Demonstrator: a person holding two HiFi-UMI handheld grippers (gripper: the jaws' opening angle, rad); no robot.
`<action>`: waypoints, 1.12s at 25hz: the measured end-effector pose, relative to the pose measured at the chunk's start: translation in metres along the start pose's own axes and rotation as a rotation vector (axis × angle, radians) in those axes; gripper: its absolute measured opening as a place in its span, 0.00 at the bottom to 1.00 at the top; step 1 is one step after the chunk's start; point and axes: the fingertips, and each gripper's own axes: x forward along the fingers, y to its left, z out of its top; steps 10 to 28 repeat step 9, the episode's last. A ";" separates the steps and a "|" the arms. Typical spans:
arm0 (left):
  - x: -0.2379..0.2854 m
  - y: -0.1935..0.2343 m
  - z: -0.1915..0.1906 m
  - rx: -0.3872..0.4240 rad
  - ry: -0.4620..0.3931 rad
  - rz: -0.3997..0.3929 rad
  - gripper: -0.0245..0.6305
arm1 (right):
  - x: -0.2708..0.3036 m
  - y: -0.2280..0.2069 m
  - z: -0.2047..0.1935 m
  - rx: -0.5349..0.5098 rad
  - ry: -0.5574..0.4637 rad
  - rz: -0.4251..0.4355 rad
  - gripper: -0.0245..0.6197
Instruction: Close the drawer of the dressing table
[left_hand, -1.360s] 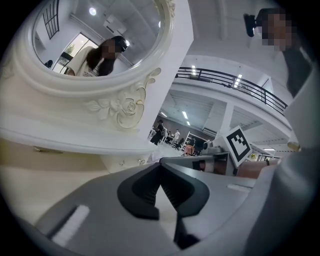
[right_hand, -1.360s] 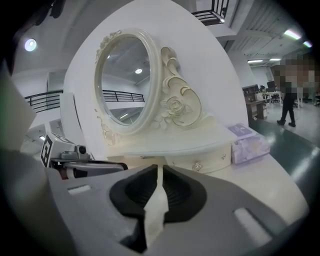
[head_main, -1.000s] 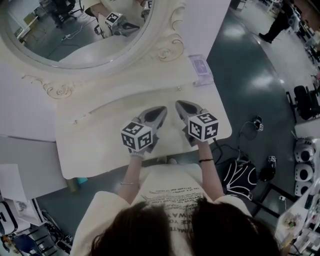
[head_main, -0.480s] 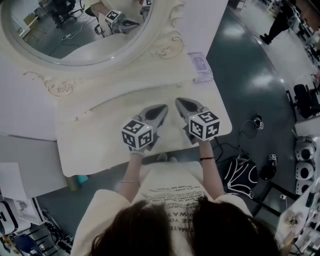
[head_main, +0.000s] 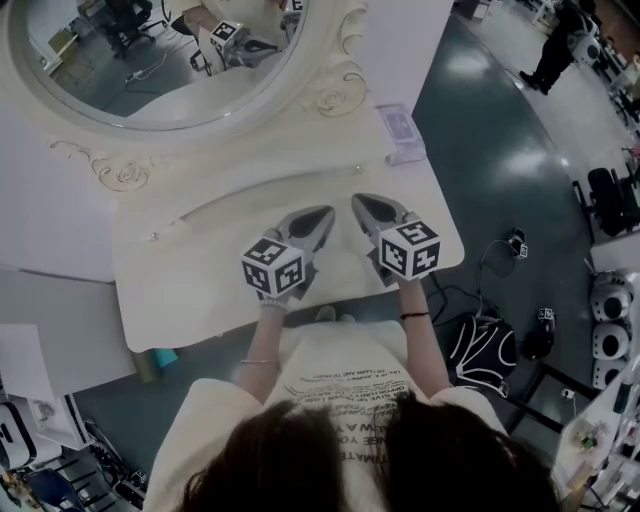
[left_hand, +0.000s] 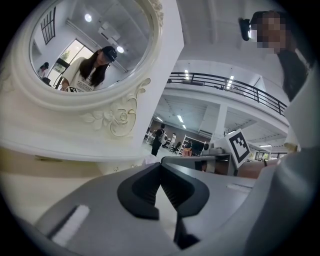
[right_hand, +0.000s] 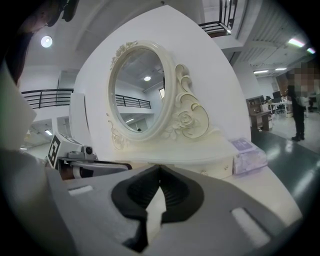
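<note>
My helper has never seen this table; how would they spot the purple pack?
Find the oval mirror on the dressing table. Right of its carved frame, at the table's edge, lies the purple pack, the only coloured thing on the cream top.

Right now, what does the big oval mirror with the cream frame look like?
The big oval mirror stands upright at the back of the cream dressing table, set against a plain white panel. Its thick cream frame looks like carved painted wood, with scrolls and a rose low on its side. The glass is whole, reflecting ceiling lights and a person in a dark cap.
</note>
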 end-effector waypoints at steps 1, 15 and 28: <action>0.000 0.000 0.000 0.003 0.001 0.001 0.04 | 0.000 0.000 0.001 -0.002 -0.001 0.000 0.04; 0.001 -0.002 0.001 0.017 -0.002 -0.002 0.04 | -0.002 0.003 0.005 -0.022 -0.012 0.011 0.04; 0.001 -0.002 0.001 0.017 -0.002 -0.002 0.04 | -0.002 0.003 0.005 -0.022 -0.012 0.011 0.04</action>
